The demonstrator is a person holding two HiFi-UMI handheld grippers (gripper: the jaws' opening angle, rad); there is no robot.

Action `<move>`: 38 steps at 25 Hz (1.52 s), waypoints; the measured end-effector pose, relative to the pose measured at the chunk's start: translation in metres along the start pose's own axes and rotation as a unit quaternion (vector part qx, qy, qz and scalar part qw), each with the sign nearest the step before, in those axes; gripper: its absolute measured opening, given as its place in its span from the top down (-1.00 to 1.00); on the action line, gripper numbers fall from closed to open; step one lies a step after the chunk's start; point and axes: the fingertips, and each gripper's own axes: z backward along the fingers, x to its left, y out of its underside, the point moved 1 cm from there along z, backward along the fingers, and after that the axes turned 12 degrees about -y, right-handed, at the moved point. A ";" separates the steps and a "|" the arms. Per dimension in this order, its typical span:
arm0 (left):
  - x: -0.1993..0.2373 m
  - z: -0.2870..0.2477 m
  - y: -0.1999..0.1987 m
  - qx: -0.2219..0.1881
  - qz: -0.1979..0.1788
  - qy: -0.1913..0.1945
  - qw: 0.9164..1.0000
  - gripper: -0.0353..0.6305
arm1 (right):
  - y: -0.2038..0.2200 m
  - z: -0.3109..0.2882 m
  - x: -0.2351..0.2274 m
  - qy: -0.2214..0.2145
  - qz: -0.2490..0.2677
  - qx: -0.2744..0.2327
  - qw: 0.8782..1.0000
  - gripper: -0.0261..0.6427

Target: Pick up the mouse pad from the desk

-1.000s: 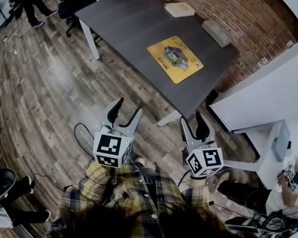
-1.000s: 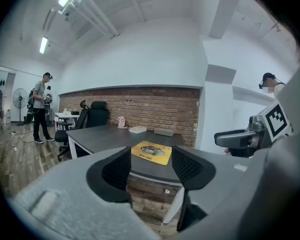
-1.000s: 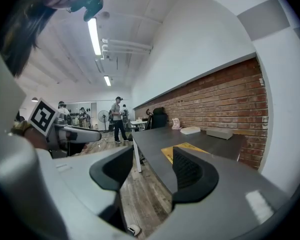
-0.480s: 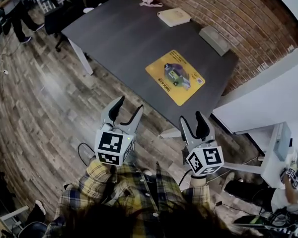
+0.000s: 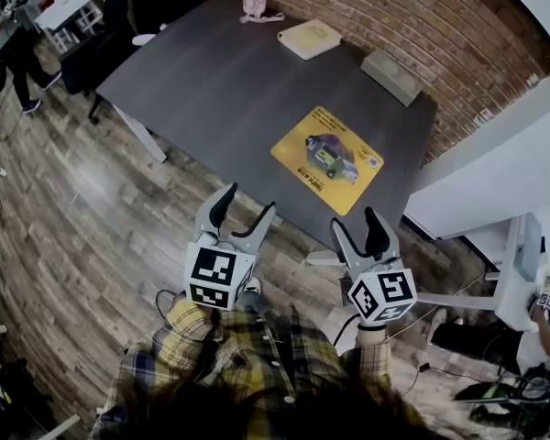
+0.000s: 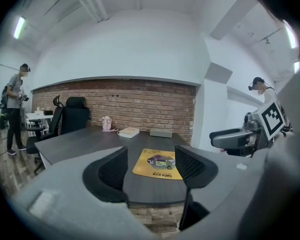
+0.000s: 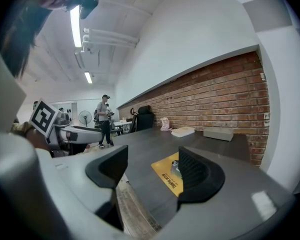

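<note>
Your left claw [image 5: 246, 202] and right claw [image 5: 356, 220] stand wide apart. Both have just been opening, and nothing is between their jaws. The yellow mouse pad [image 5: 328, 159] lies flat on the dark bench [image 5: 211, 81], near its front edge, ahead of both claws and untouched.

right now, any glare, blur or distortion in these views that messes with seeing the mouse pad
Head view: fisheye bows the desk edges, but the mouse pad is sharp, evenly lit, no glare. Left gripper view: black corners, brick wall curved, pad small yet clear. Right gripper view: ceiling light blown out.
</note>
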 end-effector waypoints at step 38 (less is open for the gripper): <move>-0.004 -0.220 -0.052 0.021 -0.043 0.076 0.996 -0.09 | -0.036 -0.093 -0.174 0.088 -0.047 0.002 0.995 0.01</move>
